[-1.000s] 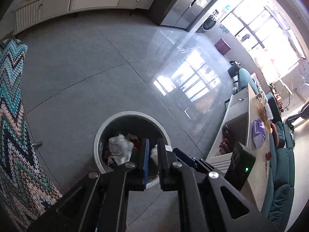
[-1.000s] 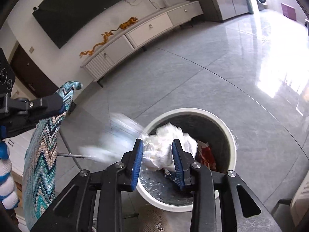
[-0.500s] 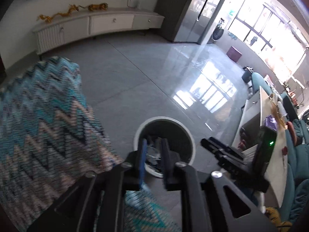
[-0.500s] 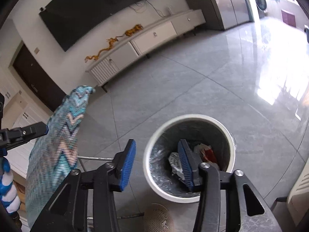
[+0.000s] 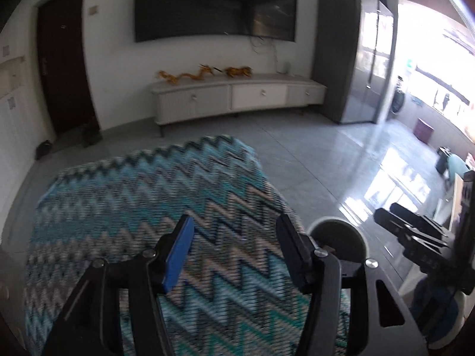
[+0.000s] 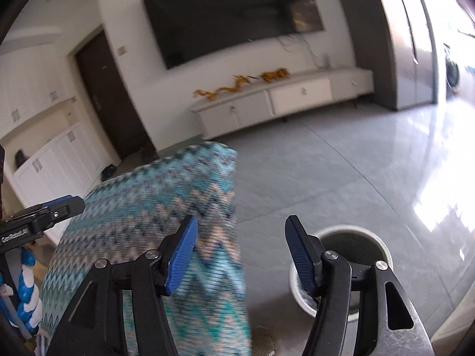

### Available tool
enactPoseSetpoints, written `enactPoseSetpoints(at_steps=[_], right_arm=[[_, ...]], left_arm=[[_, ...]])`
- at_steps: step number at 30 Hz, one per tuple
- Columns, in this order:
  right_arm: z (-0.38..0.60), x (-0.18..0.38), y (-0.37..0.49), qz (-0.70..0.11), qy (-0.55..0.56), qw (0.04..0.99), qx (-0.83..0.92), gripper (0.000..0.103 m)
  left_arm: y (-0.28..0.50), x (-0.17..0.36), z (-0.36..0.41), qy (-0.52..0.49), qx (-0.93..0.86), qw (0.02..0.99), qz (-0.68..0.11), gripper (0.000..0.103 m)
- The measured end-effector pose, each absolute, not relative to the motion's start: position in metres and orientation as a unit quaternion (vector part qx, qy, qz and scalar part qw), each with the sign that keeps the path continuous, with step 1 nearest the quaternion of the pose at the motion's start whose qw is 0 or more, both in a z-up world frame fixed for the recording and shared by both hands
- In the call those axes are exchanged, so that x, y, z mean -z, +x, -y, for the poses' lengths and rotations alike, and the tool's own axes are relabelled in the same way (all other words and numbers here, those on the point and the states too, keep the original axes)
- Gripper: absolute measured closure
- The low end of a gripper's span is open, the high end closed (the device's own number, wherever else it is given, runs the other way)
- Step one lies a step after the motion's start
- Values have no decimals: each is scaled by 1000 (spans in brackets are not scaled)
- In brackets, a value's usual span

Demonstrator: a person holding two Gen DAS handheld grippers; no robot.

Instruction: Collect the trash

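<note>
The white round trash bin [image 6: 350, 255] stands on the grey floor, low in the right wrist view, partly hidden behind my right gripper's finger; its contents do not show. In the left wrist view the bin [image 5: 338, 234] peeks out past the right finger. My left gripper [image 5: 234, 249] hangs over a zigzag-patterned blue cloth [image 5: 148, 207], its jaws opening with nothing between them. My right gripper [image 6: 240, 252] is raised above the bin's left side, jaws opening and empty. The other gripper [image 5: 415, 237] shows at the right edge of the left wrist view.
A zigzag cloth [image 6: 166, 222] covers furniture beside the bin. A white low cabinet [image 5: 237, 98] with gold dragon figures stands against the far wall under a dark wall screen [image 5: 213, 3]. A dark door [image 5: 65, 59] is at the left. Glossy grey floor [image 6: 341, 178] spreads to the right.
Both grippers rose and tilted up from the bin, so the far wall now shows. Both opened wider. White crumpled trash seen at the right gripper a second ago is gone from its fingers.
</note>
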State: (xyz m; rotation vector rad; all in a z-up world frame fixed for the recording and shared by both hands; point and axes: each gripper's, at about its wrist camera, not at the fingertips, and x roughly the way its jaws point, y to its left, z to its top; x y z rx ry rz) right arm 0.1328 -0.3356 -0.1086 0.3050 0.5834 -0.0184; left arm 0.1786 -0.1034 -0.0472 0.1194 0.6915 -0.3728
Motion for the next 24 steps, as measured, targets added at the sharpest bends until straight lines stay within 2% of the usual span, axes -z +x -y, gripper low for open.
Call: enactPoseSetpoints(at_steps=[5, 8, 14, 15, 17, 24], right_arm=[[293, 85, 129, -273, 118, 955, -12, 33], [270, 76, 128, -270, 102, 957, -17, 26], [221, 61, 130, -267, 68, 961, -32, 19], [213, 59, 130, -265, 62, 962, -35, 19], [204, 55, 129, -261, 53, 963, -37, 16], [174, 44, 129, -252, 25, 967, -37, 12]], left_arm=[[165, 36, 58, 50, 128, 940, -311, 47], [159, 34, 29, 36, 102, 946, -304, 47], [142, 25, -23, 17, 46, 960, -276, 45], [139, 22, -31, 15, 35, 962, -270, 43], [129, 18, -45, 12, 16, 966, -258, 33], [106, 7, -92, -3, -39, 976, -216, 17]])
